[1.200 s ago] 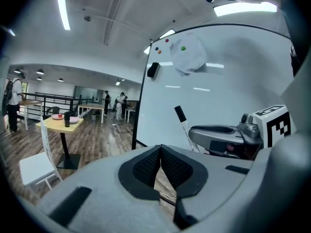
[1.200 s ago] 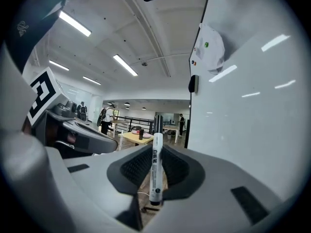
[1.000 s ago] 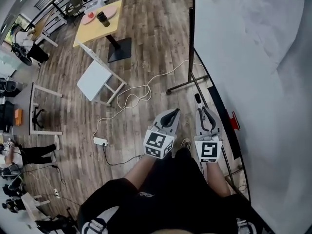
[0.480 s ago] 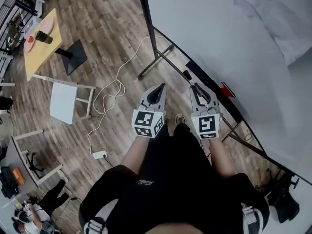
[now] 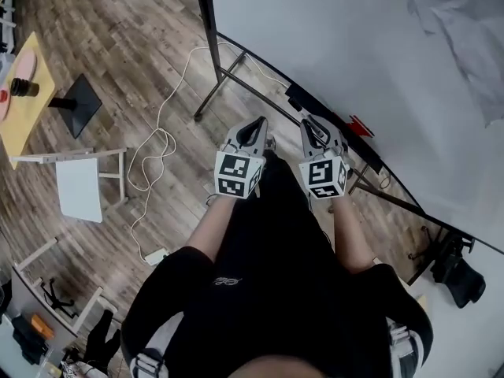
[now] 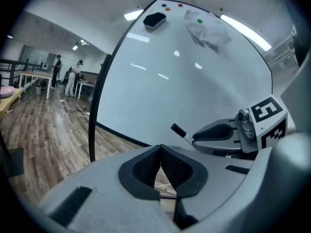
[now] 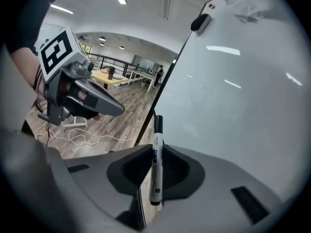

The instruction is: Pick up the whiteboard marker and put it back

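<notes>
Right gripper [image 7: 155, 152]: jaws pinched on the whiteboard marker [image 7: 156, 178], pads pressing on its white barrel from both sides
Marker's lie: barrel runs along the jaws, black cap end poking out past the tips toward the whiteboard [image 7: 233, 91], the other end tucked back in the jaw throat
Left gripper [image 6: 161, 152]: jaws pressed together at the tips with nothing between them; it hangs just beside the right one, a little further from the board
Seen from the left gripper view: the marker's capped end [image 6: 178, 130] juts from the right gripper in front of the board's white face
Around the grippers: in the head view both sit low in front of the person, the right gripper [image 5: 313, 128] near the dark ledge [image 5: 368, 156] along the board's lower edge, where a small red item [image 5: 358, 124] rests
Further out: an eraser [image 7: 200, 22] clings near the board's top, a white cable [image 5: 153, 152] trails over the wooden floor
Step in hand: the pick-up looks done; this is the carry toward the put-back spot, most likely that ledge
Next move calls for: turning the marker to lie along the narrow ledge, setting it down clear of the red item, then spreading the jaws only once it rests there; the ledge is slim, so a skewed drop could roll it off
</notes>
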Available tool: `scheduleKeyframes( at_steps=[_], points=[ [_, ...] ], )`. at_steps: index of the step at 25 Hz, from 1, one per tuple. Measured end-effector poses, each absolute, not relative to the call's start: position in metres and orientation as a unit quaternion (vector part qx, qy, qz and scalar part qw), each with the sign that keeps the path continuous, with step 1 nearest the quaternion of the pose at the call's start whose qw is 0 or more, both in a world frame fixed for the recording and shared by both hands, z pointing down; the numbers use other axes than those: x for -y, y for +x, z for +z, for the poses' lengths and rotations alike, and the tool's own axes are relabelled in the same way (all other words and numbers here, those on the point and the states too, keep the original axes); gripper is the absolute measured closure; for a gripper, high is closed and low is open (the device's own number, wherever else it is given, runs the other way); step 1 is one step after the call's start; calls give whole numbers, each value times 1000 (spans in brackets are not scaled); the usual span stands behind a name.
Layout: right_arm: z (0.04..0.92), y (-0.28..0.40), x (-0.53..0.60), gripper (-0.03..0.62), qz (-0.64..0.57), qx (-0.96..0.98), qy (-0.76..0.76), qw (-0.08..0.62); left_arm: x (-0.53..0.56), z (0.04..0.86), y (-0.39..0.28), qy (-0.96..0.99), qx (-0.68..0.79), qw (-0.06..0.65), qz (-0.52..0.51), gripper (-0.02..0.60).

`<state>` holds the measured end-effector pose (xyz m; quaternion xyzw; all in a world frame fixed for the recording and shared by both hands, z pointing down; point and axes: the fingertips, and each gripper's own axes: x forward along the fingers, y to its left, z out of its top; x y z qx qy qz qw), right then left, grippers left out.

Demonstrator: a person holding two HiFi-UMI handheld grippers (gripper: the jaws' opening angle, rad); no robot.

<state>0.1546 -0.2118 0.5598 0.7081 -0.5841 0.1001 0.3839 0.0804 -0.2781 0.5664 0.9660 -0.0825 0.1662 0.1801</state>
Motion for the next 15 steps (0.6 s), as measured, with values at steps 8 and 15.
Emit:
scheduleKeyframes(
  at_steps=[8,15],
  points=[
    [628,191,222,540,115,579,627,508,296,614,101,950,65,208,222,575],
    [663,210,222,540,150,586,596,529,315,634,143,947,63,190,250,575]
  ],
)
